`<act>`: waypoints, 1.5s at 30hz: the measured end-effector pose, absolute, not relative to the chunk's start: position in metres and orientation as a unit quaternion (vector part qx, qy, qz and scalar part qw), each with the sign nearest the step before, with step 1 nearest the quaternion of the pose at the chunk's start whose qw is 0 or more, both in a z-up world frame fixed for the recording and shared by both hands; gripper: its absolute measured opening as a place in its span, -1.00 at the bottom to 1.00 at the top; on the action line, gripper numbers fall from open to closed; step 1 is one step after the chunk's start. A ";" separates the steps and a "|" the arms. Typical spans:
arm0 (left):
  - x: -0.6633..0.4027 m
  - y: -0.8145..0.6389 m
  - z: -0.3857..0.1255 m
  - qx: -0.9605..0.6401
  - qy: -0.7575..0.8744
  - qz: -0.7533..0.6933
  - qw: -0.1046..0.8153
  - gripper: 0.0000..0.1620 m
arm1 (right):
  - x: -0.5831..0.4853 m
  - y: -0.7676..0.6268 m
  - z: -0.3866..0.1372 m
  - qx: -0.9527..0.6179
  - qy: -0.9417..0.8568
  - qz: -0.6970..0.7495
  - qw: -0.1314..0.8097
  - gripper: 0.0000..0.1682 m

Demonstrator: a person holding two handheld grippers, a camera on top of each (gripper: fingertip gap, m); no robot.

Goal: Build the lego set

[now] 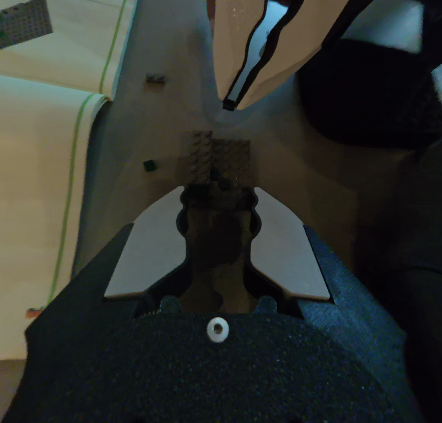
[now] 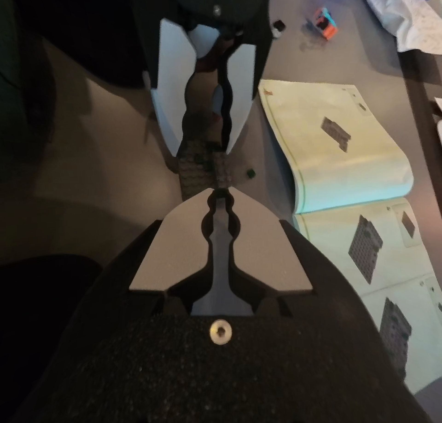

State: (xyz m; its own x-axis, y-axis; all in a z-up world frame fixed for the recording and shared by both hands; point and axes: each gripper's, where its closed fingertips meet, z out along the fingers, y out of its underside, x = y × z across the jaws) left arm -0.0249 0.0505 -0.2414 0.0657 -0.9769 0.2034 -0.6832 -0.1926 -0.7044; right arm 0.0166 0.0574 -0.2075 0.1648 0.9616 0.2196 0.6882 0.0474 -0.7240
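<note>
A grey studded lego plate assembly (image 1: 215, 158) lies on the grey table, with a small dark piece on it near my left gripper. My left gripper (image 1: 218, 194) is closed on the assembly's near end, one finger on each side. It also shows in the right wrist view (image 2: 201, 152), holding the same assembly (image 2: 193, 172). My right gripper (image 2: 221, 191) is shut on a small black brick (image 2: 221, 195), held just off the plate's far end. In the left wrist view the right gripper (image 1: 231, 101) comes in from the top with the small black brick (image 1: 228, 106) at its tips.
An open instruction booklet (image 2: 334, 148) lies beside the build and also shows in the left wrist view (image 1: 47, 172). A loose dark green brick (image 1: 148, 165) and a small grey piece (image 1: 156, 78) lie nearby. An orange and teal object (image 2: 326, 25) and crumpled white wrapping (image 2: 406, 17) lie farther off. Tip to tip, the grippers are about 6 centimeters apart.
</note>
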 end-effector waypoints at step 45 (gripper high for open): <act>-0.028 0.030 -0.209 -0.681 0.507 -0.507 0.148 -0.40 | 0.006 0.037 -0.204 -0.667 -0.665 0.204 0.267 -0.90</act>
State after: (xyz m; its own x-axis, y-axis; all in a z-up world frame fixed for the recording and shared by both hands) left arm -0.0285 0.0304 -0.2095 -0.0282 -0.8410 0.5403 -0.5416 -0.4415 -0.7154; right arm 0.0060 0.0374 -0.2038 0.0322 0.9960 0.0828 0.7788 0.0268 -0.6267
